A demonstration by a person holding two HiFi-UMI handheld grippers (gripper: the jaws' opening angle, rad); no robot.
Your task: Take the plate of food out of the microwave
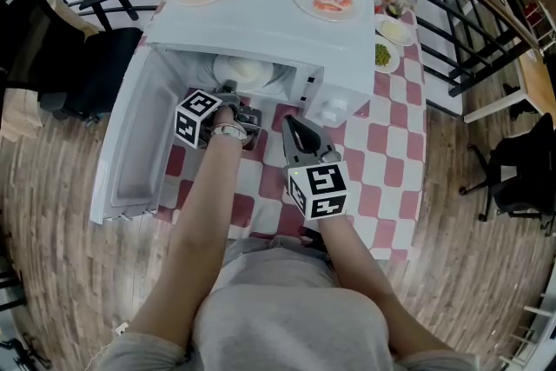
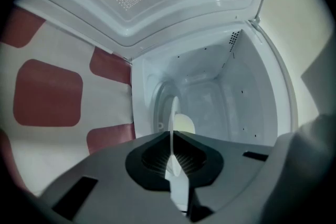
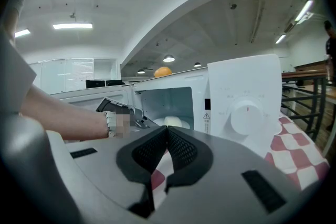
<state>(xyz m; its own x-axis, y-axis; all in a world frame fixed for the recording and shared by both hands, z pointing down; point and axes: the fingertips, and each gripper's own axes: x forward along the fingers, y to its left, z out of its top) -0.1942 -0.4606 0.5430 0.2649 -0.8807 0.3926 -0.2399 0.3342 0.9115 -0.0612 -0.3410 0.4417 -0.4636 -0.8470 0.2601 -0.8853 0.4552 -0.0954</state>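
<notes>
Plate of food (image 1: 248, 70) is on the floor of the open microwave (image 1: 261, 26), with a pale mound of food (image 2: 184, 124) near its middle. My left tool (image 2: 171, 136) is clamped on the plate's near rim: the thin white edge runs straight between the pads with no gap showing. Right tool (image 3: 167, 131) has its jaws together on nothing and hangs over the checked bench (image 1: 387, 143), in front of the control panel and outside the cavity. Door (image 1: 130, 130) stands wide on my left. Risks, as I judge them: the hold is a one-sided pinch on a thin rim, so the far side may droop once the plate lifts, letting the food slide off. A low pull could snag the plate on the cavity's front lip. A slick rim might slip from the pads. Relative position: the plate runs ahead of the left tool into the cavity, well apart from the right tool.
</notes>
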